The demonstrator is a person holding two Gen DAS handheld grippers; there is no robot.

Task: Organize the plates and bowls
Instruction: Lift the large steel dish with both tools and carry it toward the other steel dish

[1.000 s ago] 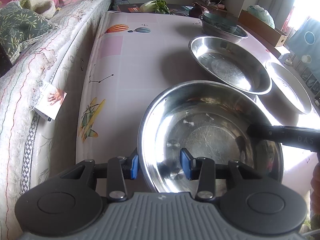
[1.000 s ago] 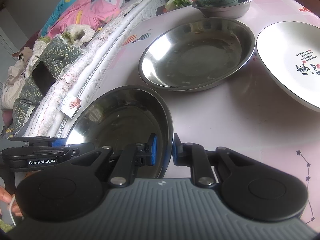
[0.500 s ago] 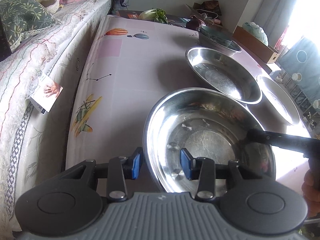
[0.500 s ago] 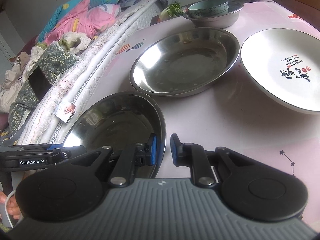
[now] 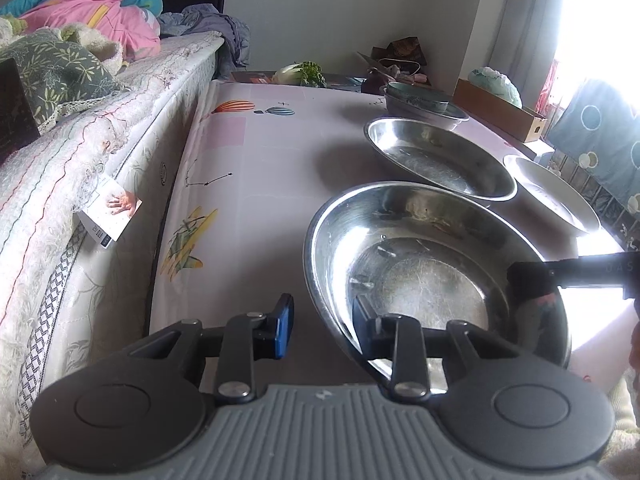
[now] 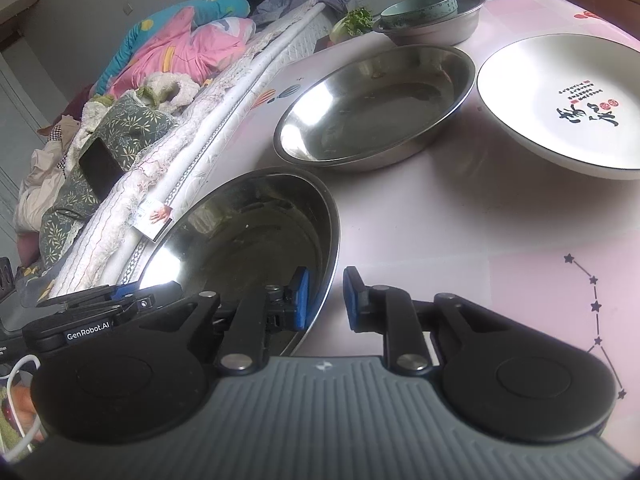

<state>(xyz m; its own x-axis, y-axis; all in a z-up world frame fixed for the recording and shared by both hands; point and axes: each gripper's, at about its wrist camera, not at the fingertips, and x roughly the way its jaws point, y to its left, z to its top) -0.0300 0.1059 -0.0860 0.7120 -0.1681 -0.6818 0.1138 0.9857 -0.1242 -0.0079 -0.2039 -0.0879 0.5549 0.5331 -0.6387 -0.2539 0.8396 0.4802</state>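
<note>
**Two grippers straddled the rim of the near steel basin**

The pink tablecloth (image 6: 460,216), printed with hot-air balloons and star constellations, covered the table beside a quilted mattress (image 5: 80,168). A paper tag (image 5: 112,210) showing a small hand hung from the mattress edge next to the near steel basin (image 5: 420,264).

Three steel basins were in sight. The near steel basin sat at the table's front corner. The second steel basin (image 6: 376,108) lay just behind it, apart from it. The third steel basin (image 6: 444,20) stood farther back again and held one teal ceramic bowl (image 6: 420,6). One white plate (image 6: 560,104), right of the second steel basin, carried black brush calligraphy with small red seals; the characters were too small to read.

The left gripper (image 5: 322,316) stood with fingers parted around the near steel basin's rim, one blue pad outside, one inside, neither clearly pressing. The right gripper (image 6: 326,298) likewise straddled the opposite rim with a gap between its pads, not clamped. White lettering "GenRobot.AI" showed on the left gripper's body in the right wrist view, and "DAS" on the right gripper's finger in the left wrist view.
</note>
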